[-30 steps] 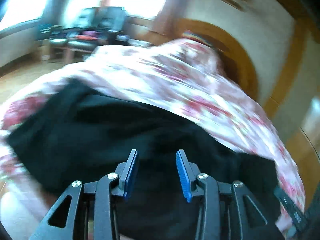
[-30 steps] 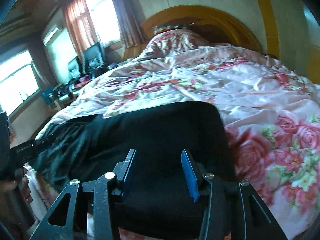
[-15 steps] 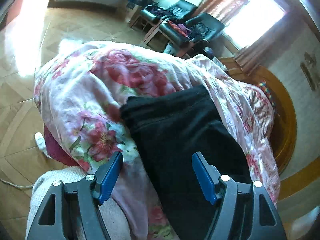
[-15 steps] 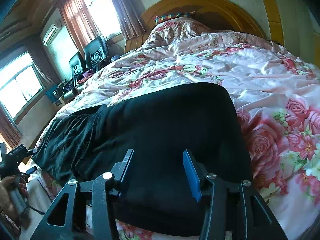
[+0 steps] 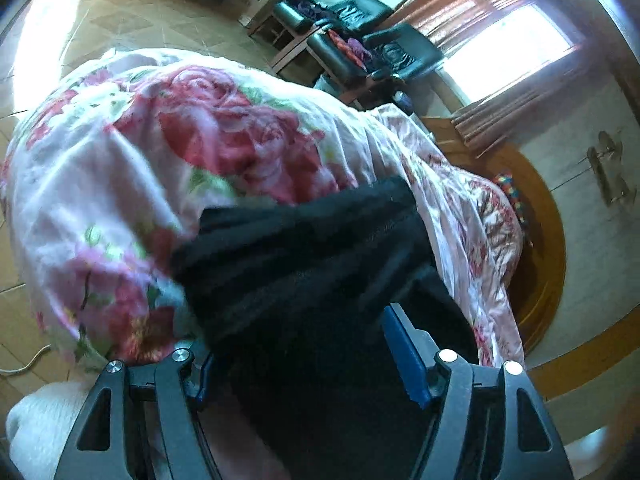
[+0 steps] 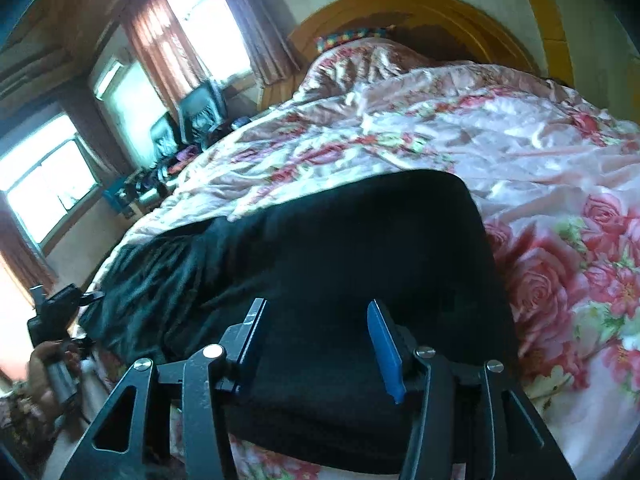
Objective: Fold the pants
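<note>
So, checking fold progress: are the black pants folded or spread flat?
Partly folded: the black pants lie doubled, with a rounded fold edge at one end on the floral quilt.

We see the black fabric pants (image 6: 360, 248) lying across the near edge of the bed on the pink rose-patterned quilt (image 6: 540, 184), one end smooth and flat, the other end (image 5: 304, 248) bunched into wrinkles toward the bed's corner.

Daylight is pouring in through the windows (image 6: 44, 184) and blowing them out to pure white, with glare washing over the floor (image 5: 36, 36) too. The black pants (image 6: 360, 264) are reading as a detail-less dark blob. Motion blur is smearing the bedspread (image 5: 168, 152), and fisheye is bending everything near the edges.
</note>
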